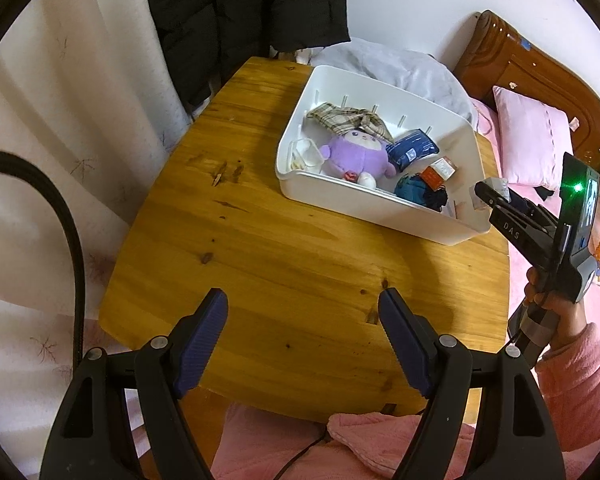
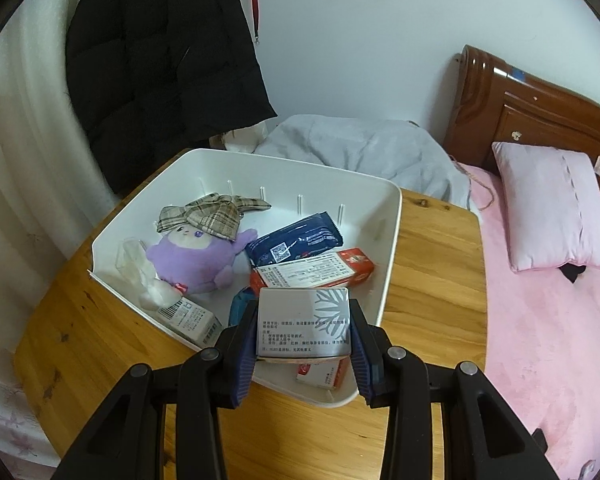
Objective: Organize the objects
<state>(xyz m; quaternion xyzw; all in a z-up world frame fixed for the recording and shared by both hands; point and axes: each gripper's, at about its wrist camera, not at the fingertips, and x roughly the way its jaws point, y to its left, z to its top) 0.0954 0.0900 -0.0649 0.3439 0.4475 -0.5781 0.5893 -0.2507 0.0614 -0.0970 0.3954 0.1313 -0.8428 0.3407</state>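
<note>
A white bin point(image 1: 380, 208) point(image 2: 392, 248) stands on the wooden table point(image 1: 260, 248) at its far right. It holds a purple plush toy point(image 2: 196, 256) point(image 1: 356, 156), a plaid cloth point(image 2: 216, 216), a dark blue packet point(image 2: 296, 242), red and white boxes point(image 2: 320, 270) and other small items. My right gripper point(image 2: 304, 324) is shut on a silver-white box with a snowflake print point(image 2: 304, 322), held over the bin's near edge; it also shows in the left wrist view point(image 1: 488, 196). My left gripper point(image 1: 304, 312) is open and empty above the table's near part.
A bed with a pink sheet point(image 2: 540, 320), a pink pillow point(image 2: 552, 208) and a brown headboard point(image 2: 520, 112) lies to the right. A grey blanket point(image 2: 360, 148) lies behind the bin. A black coat point(image 2: 160, 60) hangs on the wall. White curtains point(image 1: 60, 120) hang at left.
</note>
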